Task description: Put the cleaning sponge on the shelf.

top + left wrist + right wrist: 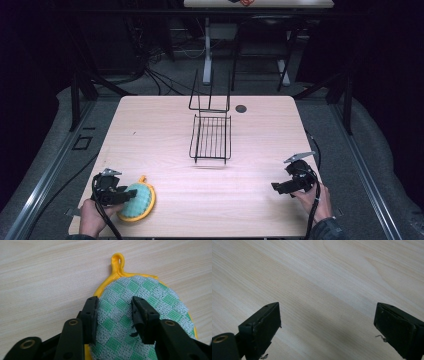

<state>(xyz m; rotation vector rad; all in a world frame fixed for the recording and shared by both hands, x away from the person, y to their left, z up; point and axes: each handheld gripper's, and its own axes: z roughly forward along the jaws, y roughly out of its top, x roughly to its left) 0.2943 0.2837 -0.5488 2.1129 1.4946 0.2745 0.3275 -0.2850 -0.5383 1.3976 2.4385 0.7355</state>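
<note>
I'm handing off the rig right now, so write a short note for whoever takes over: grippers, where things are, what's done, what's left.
Left gripper: jaws part open, straddling the pot holder, not clamped.
Right gripper: wide open, holding nothing, over bare table.
Pot holder lies flat at the near left of the table, its yellow loop pointing away.
Wire rack stands at the middle.
Done: left gripper lined up.
Left: close and lift; probably it goes to the rack.

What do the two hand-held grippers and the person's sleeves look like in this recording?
Both are black. The left hand-held gripper has two flat rectangular jaws on linkage arms with brass-coloured pivot rings. The right hand-held gripper has the same blocky jaws, their pads frayed at the edges. Each carries a grey three-cornered plate on top and trails a black cable. A dark sleeve shows at the right wrist.
</note>
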